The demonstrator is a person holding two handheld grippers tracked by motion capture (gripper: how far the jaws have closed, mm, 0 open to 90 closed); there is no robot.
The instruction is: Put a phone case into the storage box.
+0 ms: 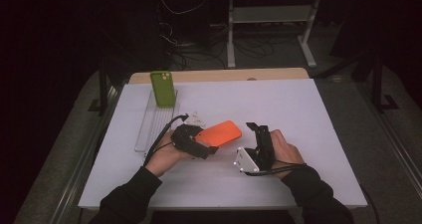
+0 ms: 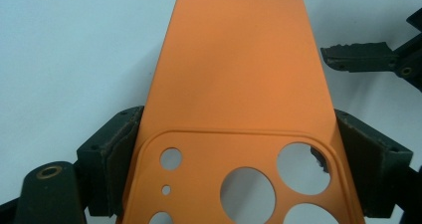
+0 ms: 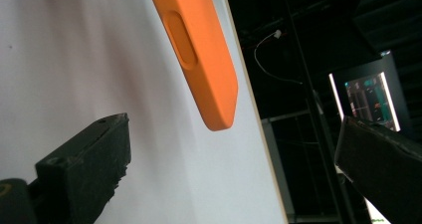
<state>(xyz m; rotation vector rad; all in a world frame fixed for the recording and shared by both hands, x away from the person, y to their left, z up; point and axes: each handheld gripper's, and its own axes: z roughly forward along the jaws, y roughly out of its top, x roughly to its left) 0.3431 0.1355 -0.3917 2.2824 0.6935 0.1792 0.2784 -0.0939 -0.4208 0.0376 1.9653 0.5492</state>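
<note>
while the left gripper (image 1: 208,145) stands clamped on the camera-hole end of the orange phone case (image 1: 222,133), its pads press both long edges and the case hangs just above the white table (image 1: 298,114). the case's lower end is cut off in the left gripper view. the right gripper (image 3: 234,169), jaws apart and empty, sits just beside the case's free end. farther out, a green phone case (image 1: 162,88) stands upright in a clear rack (image 1: 149,129).

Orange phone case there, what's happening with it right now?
A person holds the orange phone case in the left gripper, whose fingers press its two sides at the camera-cutout end. The right gripper waits open beside the case's far end, touching nothing. A green phone case stands in a clear rack at the white table's back left.
</note>
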